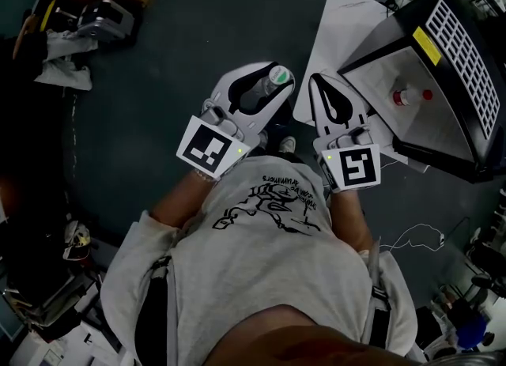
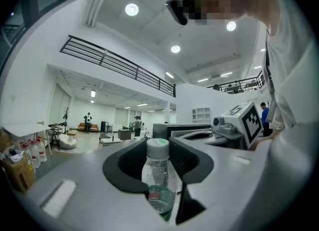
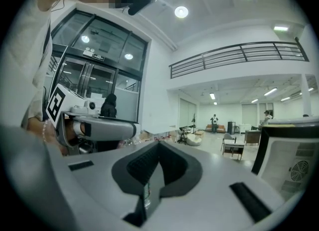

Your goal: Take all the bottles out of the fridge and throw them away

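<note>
Gripping a clear green-labelled bottle point(image 2: 158, 172) upright in the left gripper point(image 1: 265, 80), away from the fridge point(image 1: 466, 64), likely bound for binning; holding the right gripper point(image 3: 157, 150) closed, empty, free for the next.

white panel point(image 1: 341, 24) and pale cloth point(image 1: 65, 74) on dark floor point(image 1: 198, 32)

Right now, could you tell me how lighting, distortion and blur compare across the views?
Head view: dim, dark floor, edges warped. Left gripper view: fisheye bends the railing; ceiling lights flare; bottle sharp. Right gripper view: same curvature; nearest foreground soft.
</note>
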`<move>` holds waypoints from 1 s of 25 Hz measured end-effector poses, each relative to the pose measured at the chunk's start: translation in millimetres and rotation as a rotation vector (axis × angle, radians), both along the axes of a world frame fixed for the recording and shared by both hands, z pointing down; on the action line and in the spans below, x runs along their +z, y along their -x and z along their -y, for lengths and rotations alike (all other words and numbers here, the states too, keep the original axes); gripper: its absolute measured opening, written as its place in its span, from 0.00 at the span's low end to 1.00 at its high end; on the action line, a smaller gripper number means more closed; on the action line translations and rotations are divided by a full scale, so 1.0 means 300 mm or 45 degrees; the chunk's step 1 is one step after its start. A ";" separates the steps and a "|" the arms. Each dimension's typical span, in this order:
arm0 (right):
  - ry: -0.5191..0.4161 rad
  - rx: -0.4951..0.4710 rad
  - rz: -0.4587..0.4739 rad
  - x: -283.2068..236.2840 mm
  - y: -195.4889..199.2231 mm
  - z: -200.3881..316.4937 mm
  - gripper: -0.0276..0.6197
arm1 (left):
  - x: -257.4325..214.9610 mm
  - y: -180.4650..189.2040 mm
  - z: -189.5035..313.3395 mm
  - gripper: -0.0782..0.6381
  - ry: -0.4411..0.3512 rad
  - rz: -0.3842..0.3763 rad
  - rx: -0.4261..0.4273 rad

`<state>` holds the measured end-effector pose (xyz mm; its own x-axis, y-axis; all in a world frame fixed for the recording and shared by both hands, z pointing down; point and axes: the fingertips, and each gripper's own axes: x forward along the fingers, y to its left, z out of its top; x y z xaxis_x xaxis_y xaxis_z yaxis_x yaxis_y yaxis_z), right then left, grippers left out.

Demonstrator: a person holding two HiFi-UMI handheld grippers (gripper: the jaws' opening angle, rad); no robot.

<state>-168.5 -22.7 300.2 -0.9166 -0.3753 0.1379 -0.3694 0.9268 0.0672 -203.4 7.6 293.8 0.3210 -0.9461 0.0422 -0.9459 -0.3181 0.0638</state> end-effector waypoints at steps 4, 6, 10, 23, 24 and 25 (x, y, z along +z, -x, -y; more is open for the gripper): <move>0.008 0.001 -0.029 0.027 -0.011 0.003 0.05 | 0.015 0.001 0.000 0.31 0.001 -0.003 -0.005; -0.001 -0.014 -0.023 0.031 -0.012 -0.002 0.06 | 0.021 -0.002 -0.004 0.31 0.003 -0.001 -0.007; -0.007 -0.023 -0.030 0.042 -0.020 -0.007 0.05 | 0.041 -0.013 -0.009 0.31 0.015 -0.005 -0.010; 0.000 -0.037 -0.040 0.113 -0.036 -0.019 0.05 | 0.110 -0.019 -0.018 0.31 0.041 -0.015 -0.022; 0.012 -0.029 -0.037 0.115 -0.034 -0.020 0.05 | 0.116 -0.020 -0.019 0.31 0.041 -0.013 -0.019; 0.012 -0.030 -0.040 0.122 -0.034 -0.022 0.06 | 0.122 -0.022 -0.020 0.31 0.042 -0.011 -0.016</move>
<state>-158.2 -16.0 336.6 -0.9204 -0.3521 0.1700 -0.3452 0.9359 0.0698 -196.9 13.6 330.5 0.3092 -0.9484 0.0707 -0.9493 -0.3034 0.0822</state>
